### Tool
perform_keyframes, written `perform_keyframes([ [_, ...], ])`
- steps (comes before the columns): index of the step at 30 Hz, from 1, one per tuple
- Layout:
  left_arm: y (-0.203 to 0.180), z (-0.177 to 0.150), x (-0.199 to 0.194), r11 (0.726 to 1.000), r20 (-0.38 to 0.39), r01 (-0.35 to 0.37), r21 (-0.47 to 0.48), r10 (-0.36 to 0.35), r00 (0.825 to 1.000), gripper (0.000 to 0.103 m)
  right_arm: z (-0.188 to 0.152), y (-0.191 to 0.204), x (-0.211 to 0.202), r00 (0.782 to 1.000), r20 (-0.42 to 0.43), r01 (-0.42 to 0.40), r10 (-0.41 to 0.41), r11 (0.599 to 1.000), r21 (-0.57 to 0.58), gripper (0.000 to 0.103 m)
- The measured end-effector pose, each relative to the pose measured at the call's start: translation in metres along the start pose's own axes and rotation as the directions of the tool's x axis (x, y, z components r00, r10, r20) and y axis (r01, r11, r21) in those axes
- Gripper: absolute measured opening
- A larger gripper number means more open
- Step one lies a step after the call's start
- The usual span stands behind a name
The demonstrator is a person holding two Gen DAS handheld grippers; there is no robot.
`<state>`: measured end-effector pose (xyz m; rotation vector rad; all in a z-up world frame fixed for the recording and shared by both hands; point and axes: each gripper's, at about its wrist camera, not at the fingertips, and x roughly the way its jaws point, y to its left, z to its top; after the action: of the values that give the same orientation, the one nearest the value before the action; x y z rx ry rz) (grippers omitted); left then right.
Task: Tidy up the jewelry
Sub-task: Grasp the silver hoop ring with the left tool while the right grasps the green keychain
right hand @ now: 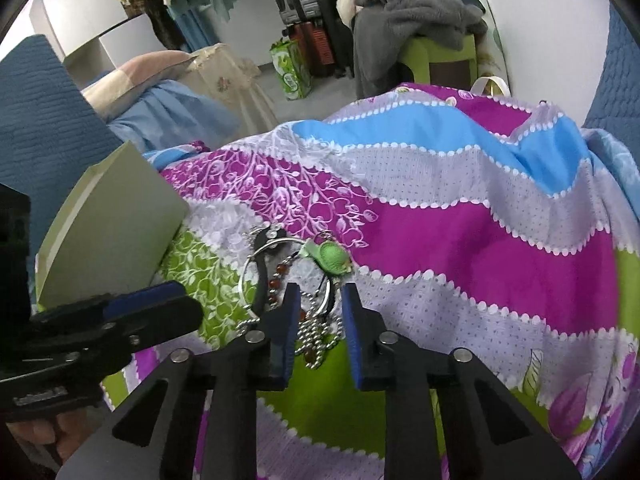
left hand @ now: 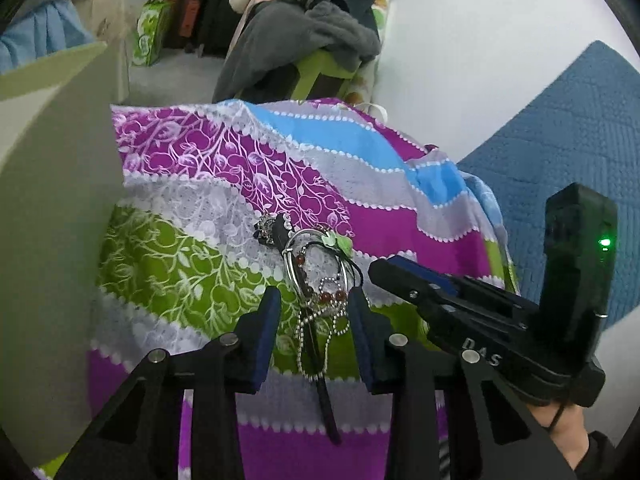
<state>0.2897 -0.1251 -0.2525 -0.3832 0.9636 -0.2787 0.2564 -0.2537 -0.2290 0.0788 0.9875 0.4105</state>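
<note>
A: Item one, the surface. You are working over a patterned cloth (left hand: 224, 168) in bands of purple, green, blue and pale lilac, draped unevenly, with a blue quilted cover (left hand: 560, 136) showing at the right edge of the left wrist view. A pale green box (right hand: 116, 232) is standing at the left of the right wrist view, touching the cloth. Grey clothes (left hand: 320, 28) are lying heaped on a green stool in the upper centre.

B: Item two, the jewelry?

A: The jewelry pile (left hand: 316, 276) is lying on the cloth just below the centre of the left wrist view: a silver bangle (right hand: 280, 276), a green snail charm (right hand: 332, 258), a strand of red-brown beads (left hand: 332, 297), a ball chain (right hand: 316, 336) and a black strap (left hand: 326, 396), all tangled together.

B: Item three, the grippers?

A: Your left gripper (left hand: 316, 300) is reaching over the pile, its jaws standing partly apart with the chain and beads between them; I cannot see the pads pressing on anything. Your right gripper (right hand: 320, 296) is coming in from the right of that view, jaws narrower, straddling the chain and the bangle's lower rim, the pads not visibly touching either.
</note>
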Motion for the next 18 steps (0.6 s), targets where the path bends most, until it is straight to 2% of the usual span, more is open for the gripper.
perform_keyframes([
  [3, 0.0, 0.004, 0.009, 1.0, 0.002, -0.006, 0.002, 0.006, 1.0, 0.028, 0.005, -0.004, 0.005, 1.0, 0.0, -0.013, 0.013, 1.0, 0.011, 0.018],
  [12, 0.008, 0.012, 0.027, 1.0, -0.004, 0.0, -0.027, 0.0, 1.0, 0.026, 0.018, -0.01, 0.03, 0.999, -0.04, -0.018, 0.019, 0.999, 0.028, 0.019],
  [14, 0.009, 0.012, 0.028, 1.0, -0.007, 0.002, -0.026, -0.002, 1.0, 0.019, 0.019, -0.009, 0.034, 0.999, -0.051, -0.016, 0.017, 1.0, 0.025, 0.019],
  [18, 0.01, 0.012, 0.035, 1.0, -0.024, 0.012, -0.026, -0.013, 1.0, 0.019, 0.02, -0.007, 0.041, 0.998, -0.066, -0.004, 0.005, 1.0, 0.013, 0.025],
])
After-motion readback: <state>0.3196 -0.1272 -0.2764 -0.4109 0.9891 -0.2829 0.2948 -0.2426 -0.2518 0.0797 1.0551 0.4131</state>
